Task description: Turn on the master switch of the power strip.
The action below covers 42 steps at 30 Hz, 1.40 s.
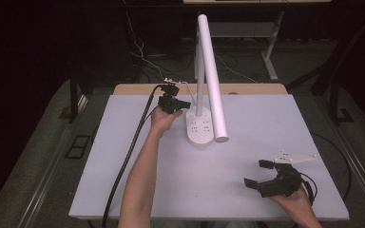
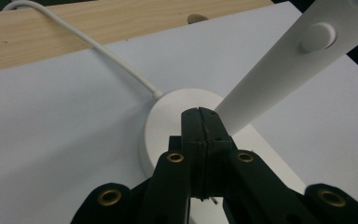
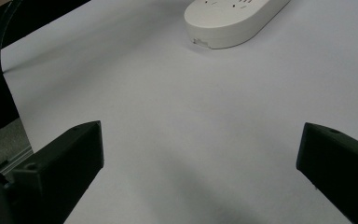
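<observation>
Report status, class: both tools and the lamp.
Left tool shut, at lamp base. Right tool open, idle near table's front edge. Nothing between.

I'm seeing the lamp (image 1: 201, 124) standing on the table (image 1: 247, 185) toward its far middle, the left gripper (image 1: 186, 104) just left of its base, the right gripper (image 1: 258, 173) sitting near-right, well apart.

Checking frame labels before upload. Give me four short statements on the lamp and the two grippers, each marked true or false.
1. The left gripper has its fingers pressed together at the lamp base. True.
2. The right gripper holds the lamp head. False: it is open, apart from the lamp, above the white table.
3. The lamp arm lies flat on the table. False: it slants down from a high joint.
4. A white cable runs from the base. True.
</observation>
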### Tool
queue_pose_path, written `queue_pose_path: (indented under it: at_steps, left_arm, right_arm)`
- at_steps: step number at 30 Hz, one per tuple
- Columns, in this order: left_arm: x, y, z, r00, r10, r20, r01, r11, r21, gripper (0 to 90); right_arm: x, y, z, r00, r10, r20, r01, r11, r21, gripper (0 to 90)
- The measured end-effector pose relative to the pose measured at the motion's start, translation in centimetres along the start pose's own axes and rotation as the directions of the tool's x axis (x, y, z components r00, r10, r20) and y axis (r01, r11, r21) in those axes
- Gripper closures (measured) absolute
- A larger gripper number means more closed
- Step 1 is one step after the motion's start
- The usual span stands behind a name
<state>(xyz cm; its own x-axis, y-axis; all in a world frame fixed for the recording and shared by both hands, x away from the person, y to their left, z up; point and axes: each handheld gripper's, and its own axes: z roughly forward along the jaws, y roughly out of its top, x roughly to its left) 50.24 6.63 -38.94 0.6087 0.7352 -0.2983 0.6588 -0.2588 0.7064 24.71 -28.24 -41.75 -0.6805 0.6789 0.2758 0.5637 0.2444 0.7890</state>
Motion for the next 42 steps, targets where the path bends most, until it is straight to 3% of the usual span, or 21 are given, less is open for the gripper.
queue_pose_path:
  at_steps: [3,4,8,9,12,13,16,17,18,22,32,37,41,42]
  left_arm:
    - [0.0,-0.2,0.3,0.9999,0.006,0.008,-0.006,0.9999,0.012,89.8]
    - [-0.1,-0.2,0.5,0.9999,-0.009,0.009,0.009,1.0000,0.003,89.8]
    - [0.1,-0.4,0.6,0.9998,0.022,0.002,-0.022,0.9995,0.024,89.8]
    - [-0.1,-0.5,0.7,1.0000,0.008,-0.003,-0.008,1.0000,0.004,89.8]
    - [0.0,-0.8,1.1,0.9991,0.039,-0.015,-0.038,0.9986,0.036,89.8]
    - [-0.1,-0.9,1.3,0.9996,0.023,-0.016,-0.023,0.9994,0.028,89.9]
    - [0.0,-1.2,1.6,0.9994,0.035,-0.008,-0.034,0.9981,0.051,90.0]
    - [-0.2,-1.3,1.8,0.9997,0.020,-0.015,-0.020,0.9993,0.031,89.9]
    - [-0.1,-1.3,1.8,0.9984,0.051,-0.023,-0.050,0.9975,0.051,89.9]
    - [-0.2,-1.3,2.1,0.9968,0.069,-0.040,-0.066,0.9958,0.063,90.0]
    - [-0.3,-1.7,2.8,0.9980,0.049,-0.040,-0.046,0.9962,0.074,90.0]
    - [-0.3,-1.4,2.9,0.9970,0.059,-0.050,-0.054,0.9941,0.093,90.0]
    - [0.0,-1.6,3.0,0.9993,-0.002,-0.037,0.005,0.9970,0.077,90.0]
    - [-0.1,-1.5,3.0,0.9992,0.001,-0.039,0.002,0.9967,0.081,90.0]
  right_arm:
    - [0.0,0.0,0.0,1.0000,0.004,-0.002,-0.004,1.0000,0.003,0.0]
    - [0.0,0.0,0.0,1.0000,0.004,-0.003,-0.004,1.0000,0.003,0.0]
    - [0.1,0.0,0.0,1.0000,0.002,-0.004,-0.002,1.0000,0.004,0.0]
    - [0.1,0.0,0.0,1.0000,0.002,-0.004,-0.002,1.0000,0.003,0.0]
    - [0.1,0.0,0.0,1.0000,0.002,-0.004,-0.002,1.0000,0.003,0.0]
    - [0.1,0.0,0.0,1.0000,0.002,-0.003,-0.002,1.0000,0.003,0.0]
    - [0.1,0.0,0.0,1.0000,0.002,-0.003,-0.002,1.0000,0.004,0.0]
    - [0.1,0.0,0.0,1.0000,0.002,-0.004,-0.002,1.0000,0.004,0.0]
    - [0.1,0.0,0.0,1.0000,0.002,-0.004,-0.002,1.0000,0.004,0.0]
    - [0.1,0.0,0.0,1.0000,-0.001,-0.006,0.001,1.0000,0.007,0.0]
    - [-0.1,0.0,0.0,1.0000,-0.004,-0.004,0.004,1.0000,0.003,0.0]
    - [-0.2,0.0,-0.2,1.0000,-0.001,-0.003,0.001,1.0000,0.000,0.0]
    - [-0.3,0.0,-0.2,1.0000,-0.002,-0.001,0.002,1.0000,-0.003,0.0]
    - [-0.3,0.0,-0.2,1.0000,-0.005,-0.002,0.005,1.0000,-0.002,0.0]
